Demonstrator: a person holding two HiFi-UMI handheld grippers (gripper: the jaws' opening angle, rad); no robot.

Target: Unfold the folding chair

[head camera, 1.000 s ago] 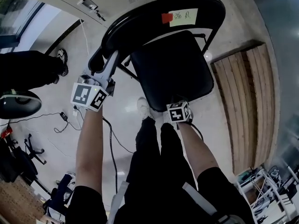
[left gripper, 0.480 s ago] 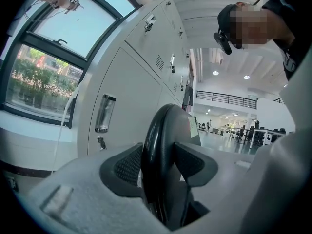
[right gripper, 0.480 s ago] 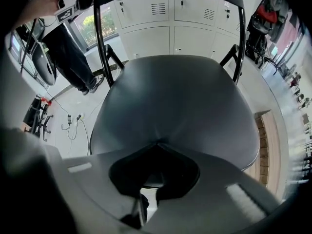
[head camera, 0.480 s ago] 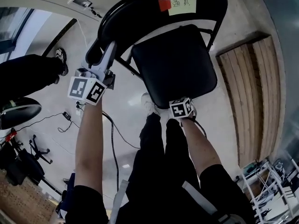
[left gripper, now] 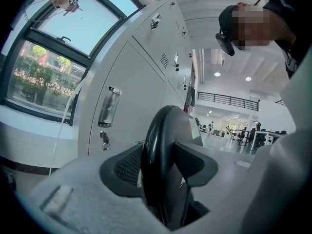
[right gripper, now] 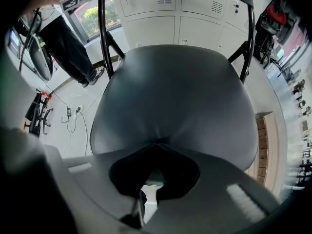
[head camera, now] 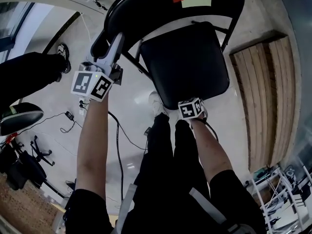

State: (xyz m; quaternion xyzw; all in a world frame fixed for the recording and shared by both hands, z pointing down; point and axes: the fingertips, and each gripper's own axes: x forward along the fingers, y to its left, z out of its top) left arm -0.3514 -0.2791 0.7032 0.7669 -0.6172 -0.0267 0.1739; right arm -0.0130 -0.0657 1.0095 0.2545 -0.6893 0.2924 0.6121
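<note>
- Gripping backrest (head camera: 146,6) rim of folding chair (head camera: 225,30) w/ left gripper (head camera: 111,44), jaws clenched on black edge; left forearm (head camera: 92,145) stretched fwd, gripper approx level.
- Pointing right gripper (right gripper: 156,145) straight down, 2 jaws pressed together, tips at seat (right gripper: 170,96) front edge; right forearm (head camera: 209,145) angled down.
- Placed upright (chair) on pale floor (head camera: 131,111), just ahead of legs (head camera: 165,155), seat facing up.

Pale glossy floor (head camera: 131,95) — a folding chair (head camera: 187,65) is stood on it, black cables (head camera: 117,150) are trailed across it, a slatted wooden panel (head camera: 258,96) is laid at right.
</note>
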